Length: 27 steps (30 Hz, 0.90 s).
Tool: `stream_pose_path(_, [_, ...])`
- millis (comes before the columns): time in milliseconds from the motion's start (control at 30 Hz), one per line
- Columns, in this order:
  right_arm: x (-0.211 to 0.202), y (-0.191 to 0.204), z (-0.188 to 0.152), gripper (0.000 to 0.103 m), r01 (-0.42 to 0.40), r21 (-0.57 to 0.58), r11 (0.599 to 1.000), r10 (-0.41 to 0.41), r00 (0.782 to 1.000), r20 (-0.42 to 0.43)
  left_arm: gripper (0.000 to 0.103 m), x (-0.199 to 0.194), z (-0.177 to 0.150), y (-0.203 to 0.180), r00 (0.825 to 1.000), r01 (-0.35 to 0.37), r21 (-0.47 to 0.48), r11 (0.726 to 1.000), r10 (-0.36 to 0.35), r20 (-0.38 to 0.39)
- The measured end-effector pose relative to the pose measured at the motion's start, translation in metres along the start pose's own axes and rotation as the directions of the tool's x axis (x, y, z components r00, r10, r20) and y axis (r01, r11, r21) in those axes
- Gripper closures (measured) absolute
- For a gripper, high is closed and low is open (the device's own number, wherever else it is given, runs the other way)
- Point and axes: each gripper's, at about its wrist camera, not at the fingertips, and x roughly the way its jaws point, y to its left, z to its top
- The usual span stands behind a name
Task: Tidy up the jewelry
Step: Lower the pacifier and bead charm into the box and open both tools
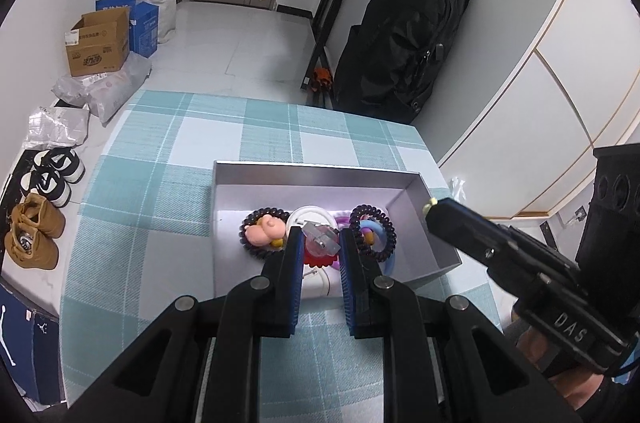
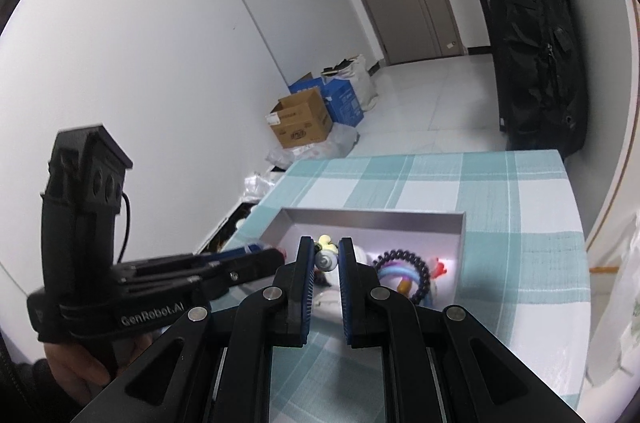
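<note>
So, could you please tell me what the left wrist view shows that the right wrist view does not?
Only the left wrist view shows the shoes on the floor, the pink charm and the clear clip between the left gripper fingers. Only the right wrist view shows the small bell between the right gripper fingers. Both show the box, the coil bracelet, the plaid cloth and the backpack.

the left gripper (image 1: pixel 320 243) is held low and level, its jaws parted. the right gripper (image 2: pixel 325 255) is angled in from the right, its jaws likewise parted.
</note>
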Motion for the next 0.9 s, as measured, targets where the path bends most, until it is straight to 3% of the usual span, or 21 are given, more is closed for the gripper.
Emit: stream_pose_path(900, [0.031, -0.036, 0.017, 0.092, 0.004, 0.109, 0.994, 0.002, 0.998, -0.058, 0.091, 0.044, 0.014, 0.002, 0.994, 0.029, -0.024, 0.999, -0.032, -0.109])
